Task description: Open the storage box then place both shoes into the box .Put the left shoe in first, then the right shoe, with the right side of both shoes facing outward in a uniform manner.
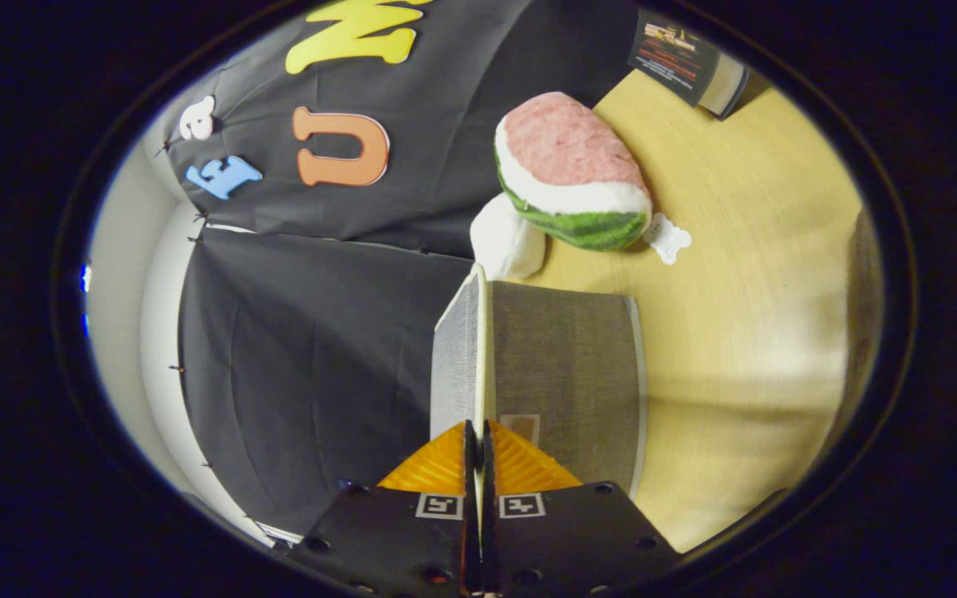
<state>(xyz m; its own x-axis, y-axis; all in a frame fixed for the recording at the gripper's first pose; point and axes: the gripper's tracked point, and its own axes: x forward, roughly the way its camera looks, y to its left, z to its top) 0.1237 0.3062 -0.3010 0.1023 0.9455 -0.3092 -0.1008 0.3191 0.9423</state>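
Note:
My gripper [478, 440] is shut on the thin edge of the storage box's grey fabric lid [458, 357], which stands edge-on between the fingers and runs straight ahead from them. The grey fabric box [566, 374] lies just to the right of the lid, on the wooden table [744, 332]. The view is rolled, so the table stands to the right and the booth wall to the left. The inside of the box is hidden.
Beyond the box lie a watermelon-slice plush [570, 170], a white soft thing [507, 241] and a small white bone-shaped piece [668, 239]. A dark book [686, 62] stands at the table's far corner. The black cloth wall [304, 357] is close on the left.

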